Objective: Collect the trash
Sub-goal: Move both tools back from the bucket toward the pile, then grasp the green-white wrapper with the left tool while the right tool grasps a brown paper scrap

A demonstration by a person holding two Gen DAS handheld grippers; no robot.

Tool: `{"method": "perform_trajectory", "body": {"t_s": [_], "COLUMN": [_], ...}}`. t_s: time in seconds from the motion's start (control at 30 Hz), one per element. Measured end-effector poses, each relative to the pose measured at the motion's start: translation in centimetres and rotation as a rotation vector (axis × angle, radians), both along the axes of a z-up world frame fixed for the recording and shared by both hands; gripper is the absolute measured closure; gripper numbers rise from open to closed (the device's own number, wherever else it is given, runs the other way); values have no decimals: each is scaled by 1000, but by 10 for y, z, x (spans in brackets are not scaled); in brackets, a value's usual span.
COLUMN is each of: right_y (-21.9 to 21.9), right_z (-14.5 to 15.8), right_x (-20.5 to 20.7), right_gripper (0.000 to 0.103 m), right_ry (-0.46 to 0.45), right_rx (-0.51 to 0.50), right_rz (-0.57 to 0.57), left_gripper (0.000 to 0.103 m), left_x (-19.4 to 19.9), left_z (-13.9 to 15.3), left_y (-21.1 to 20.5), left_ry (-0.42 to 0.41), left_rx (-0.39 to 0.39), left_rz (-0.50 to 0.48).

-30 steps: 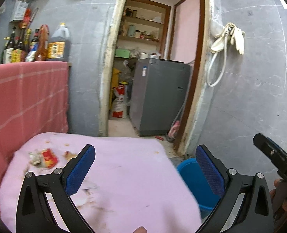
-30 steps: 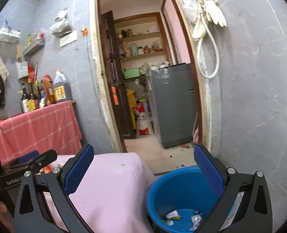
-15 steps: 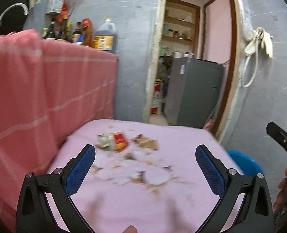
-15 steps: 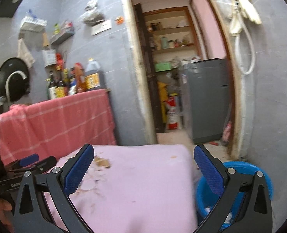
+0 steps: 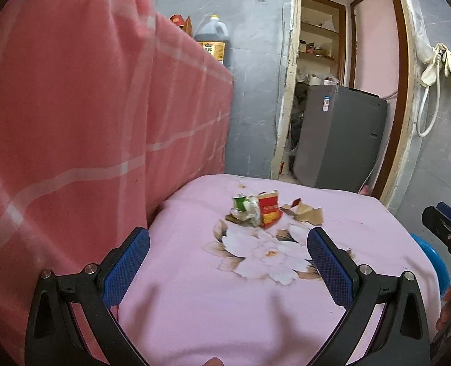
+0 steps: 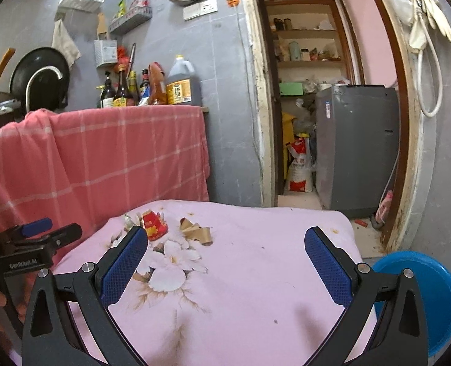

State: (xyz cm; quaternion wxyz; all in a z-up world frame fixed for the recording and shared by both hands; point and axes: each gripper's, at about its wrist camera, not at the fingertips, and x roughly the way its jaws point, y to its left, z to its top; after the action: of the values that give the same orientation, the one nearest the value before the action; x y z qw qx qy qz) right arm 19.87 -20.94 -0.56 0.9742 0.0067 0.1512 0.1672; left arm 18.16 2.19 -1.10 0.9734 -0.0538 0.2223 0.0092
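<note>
Trash pile [image 5: 263,212]: on the pink-covered desk [image 5: 225,305], dead ahead of your left gripper [image 5: 228,267], the nearer one; right gripper [image 6: 225,267] sits farther right; both fingers wide open, empty

I see the wrapper [image 5: 267,209] on the table [image 5: 225,305], crumpled foil [image 5: 243,209] touching its left, torn paper scraps [image 5: 304,213] just right, bucket [image 6: 423,292] on the floor well right, hanging cloth [image 6: 118,158] left.

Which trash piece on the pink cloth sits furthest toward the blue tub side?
The torn brown cardboard scrap; the red packet and the green-white crumpled wrapper lie left of it.
</note>
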Motion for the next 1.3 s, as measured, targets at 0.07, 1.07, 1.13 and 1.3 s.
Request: {"method": "perform_trajectory", "body": {"t_s": [0.07,1.07,1.13,1.3], "right_y": [5,50,56,67], "right_z": [0,-14,-18,-32], "right_x": [4,113,121,145], "right_gripper": [0,20,26,37], "right_ry": [-8,208,243,365], "right_rx": [-5,-121,-139,-169], "right_rz": [9,146,160,197], "left_gripper": [2,36,42,57], "left_x": [5,86,89,98], "left_z": [1,-14,-14,-17], "left_y": [2,21,18,15], "left_ry": [3,124,134,180], "left_rx": [2,-107,-113,-144], "left_rz": [3,-102,-121,-161]}}
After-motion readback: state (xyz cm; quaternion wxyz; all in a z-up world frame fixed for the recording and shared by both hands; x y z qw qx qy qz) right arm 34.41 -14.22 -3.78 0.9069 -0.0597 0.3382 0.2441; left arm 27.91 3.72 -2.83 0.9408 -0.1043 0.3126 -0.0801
